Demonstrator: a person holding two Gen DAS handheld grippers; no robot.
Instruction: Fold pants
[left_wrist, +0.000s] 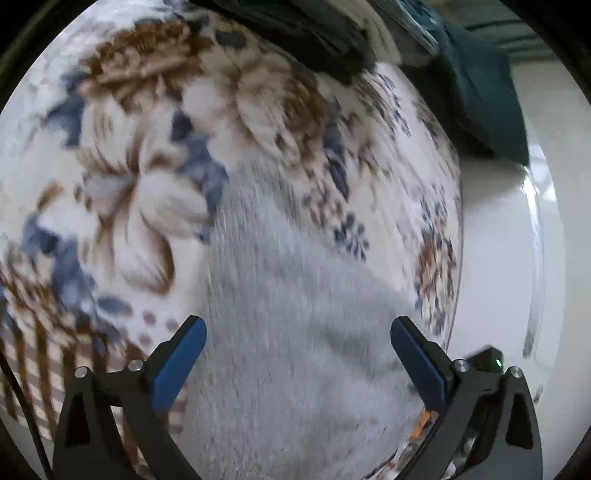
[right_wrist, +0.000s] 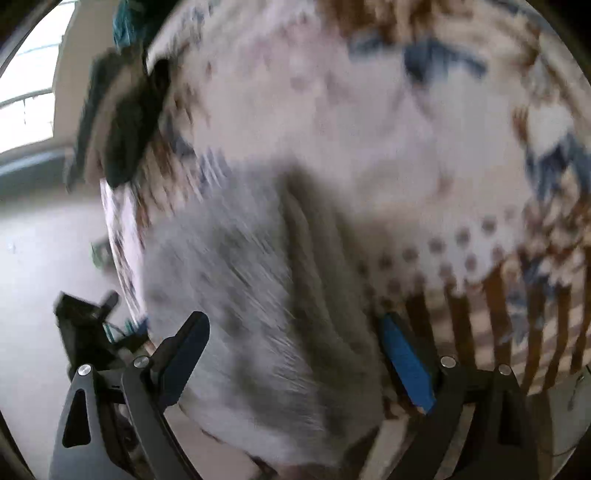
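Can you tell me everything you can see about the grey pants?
The grey pants are soft, fuzzy-looking light grey cloth, plain with no pattern. They lie on the flowered tablecloth, near its edge. In the right wrist view a ribbed band and folds run along one side. Both pictures are blurred, so seams and legs are hard to tell. The open left gripper and right gripper are over them, not pinching.

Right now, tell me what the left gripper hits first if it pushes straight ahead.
Most likely the grey pants: the left gripper stands open over them, and they fill the path ahead on the flowered cloth. Blur leaves depth uncertain.
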